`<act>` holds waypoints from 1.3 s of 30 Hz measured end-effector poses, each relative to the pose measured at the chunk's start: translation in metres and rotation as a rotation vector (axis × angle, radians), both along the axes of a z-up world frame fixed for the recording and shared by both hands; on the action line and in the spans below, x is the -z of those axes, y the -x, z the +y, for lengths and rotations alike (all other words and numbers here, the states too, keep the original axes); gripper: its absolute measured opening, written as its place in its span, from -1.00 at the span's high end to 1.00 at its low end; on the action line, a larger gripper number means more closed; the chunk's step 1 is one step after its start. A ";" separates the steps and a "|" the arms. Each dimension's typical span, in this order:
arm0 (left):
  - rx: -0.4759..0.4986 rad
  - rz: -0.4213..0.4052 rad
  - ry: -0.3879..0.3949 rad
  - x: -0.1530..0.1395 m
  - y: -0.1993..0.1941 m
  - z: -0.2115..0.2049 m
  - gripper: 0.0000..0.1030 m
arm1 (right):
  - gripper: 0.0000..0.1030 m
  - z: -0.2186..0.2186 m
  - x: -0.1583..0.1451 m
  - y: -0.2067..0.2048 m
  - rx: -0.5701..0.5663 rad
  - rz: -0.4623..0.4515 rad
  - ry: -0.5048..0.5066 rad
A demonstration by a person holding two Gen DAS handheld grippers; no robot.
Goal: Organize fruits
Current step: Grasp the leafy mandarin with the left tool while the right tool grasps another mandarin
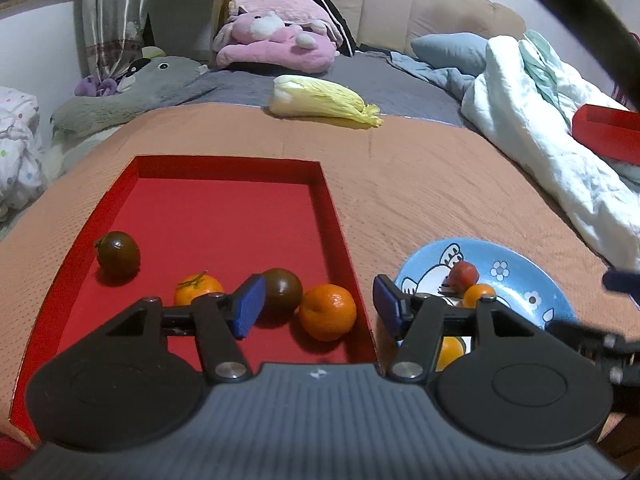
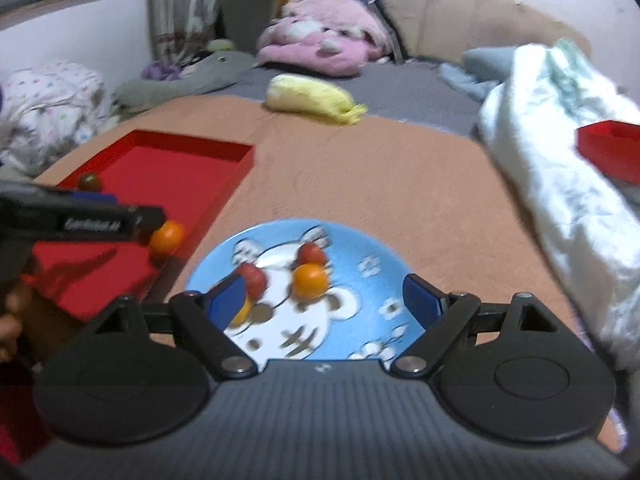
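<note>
A red tray lies on the orange cloth. It holds two dark tomatoes and two tangerines. My left gripper is open and empty, its jaws standing wide around the near tangerine and dark tomatoes at the tray's right wall. A blue cartoon plate to the right holds two red tomatoes and a tangerine. My right gripper is open and empty over the plate. Another tangerine is partly hidden behind its left finger.
A Chinese cabbage lies at the cloth's far edge. A white quilt and a second red box are at the right. Plush toys and pillows sit at the back of the bed.
</note>
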State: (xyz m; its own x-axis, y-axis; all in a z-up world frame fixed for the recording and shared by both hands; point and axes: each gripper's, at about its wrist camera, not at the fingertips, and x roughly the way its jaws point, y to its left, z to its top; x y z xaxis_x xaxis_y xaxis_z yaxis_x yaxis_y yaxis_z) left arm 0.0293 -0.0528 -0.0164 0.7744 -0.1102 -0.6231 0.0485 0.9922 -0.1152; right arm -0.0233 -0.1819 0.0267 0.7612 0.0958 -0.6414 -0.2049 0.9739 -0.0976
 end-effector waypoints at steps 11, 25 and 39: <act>-0.093 0.016 0.015 -0.006 0.003 0.041 -0.27 | -1.00 0.022 -0.003 0.003 -0.259 0.036 -0.079; -0.137 0.068 -0.016 0.010 0.002 0.073 -0.27 | -1.00 0.051 0.000 0.000 -0.395 0.013 -0.172; -0.148 0.190 0.032 0.039 -0.034 0.072 -0.25 | -0.79 0.066 0.008 -0.015 -0.409 0.018 -0.119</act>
State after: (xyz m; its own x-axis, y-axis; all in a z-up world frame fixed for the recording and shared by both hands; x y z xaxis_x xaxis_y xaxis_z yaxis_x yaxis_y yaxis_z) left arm 0.0629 0.0189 -0.0559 0.6530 -0.0266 -0.7569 -0.1224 0.9826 -0.1400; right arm -0.0078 -0.1155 0.0191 0.6339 0.4621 -0.6202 -0.5775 0.8162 0.0179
